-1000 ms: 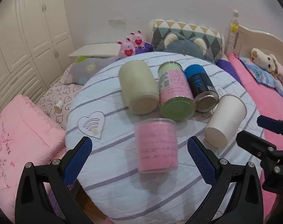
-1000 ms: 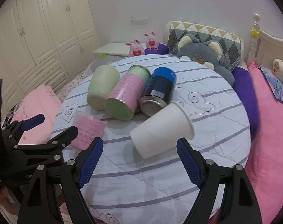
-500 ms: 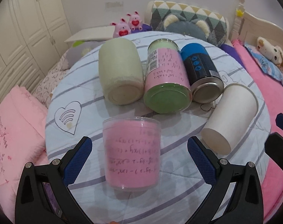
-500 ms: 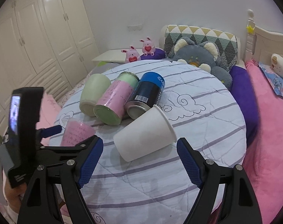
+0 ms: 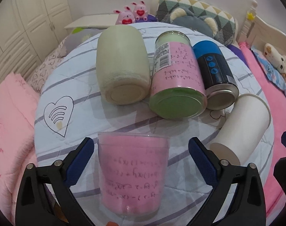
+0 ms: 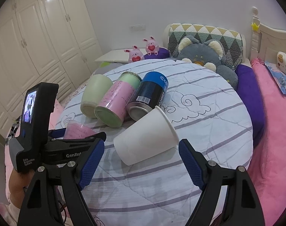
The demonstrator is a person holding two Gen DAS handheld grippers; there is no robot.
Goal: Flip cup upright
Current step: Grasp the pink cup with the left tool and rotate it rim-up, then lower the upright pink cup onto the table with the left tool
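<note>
A clear plastic cup with pink lining (image 5: 132, 173) lies on its side on the round quilted table (image 5: 82, 86), rim pointing away. My left gripper (image 5: 141, 152) is open, its blue pads either side of the cup, not touching. The cup shows partly behind the left gripper in the right wrist view (image 6: 78, 130). A white paper cup (image 6: 144, 138) lies on its side just ahead of my open right gripper (image 6: 141, 157); it also shows in the left wrist view (image 5: 241, 128).
A pale green cup (image 5: 122, 66), a pink and green can (image 5: 177, 79) and a blue and black can (image 5: 216, 71) lie side by side further back. Plush toys, pillows and pink bedding surround the table. White wardrobes (image 6: 39, 37) stand at left.
My left gripper has moved forward, so the pink cup now lies between its pads. My right gripper has drawn back and risen a little; the white cup has not moved.
</note>
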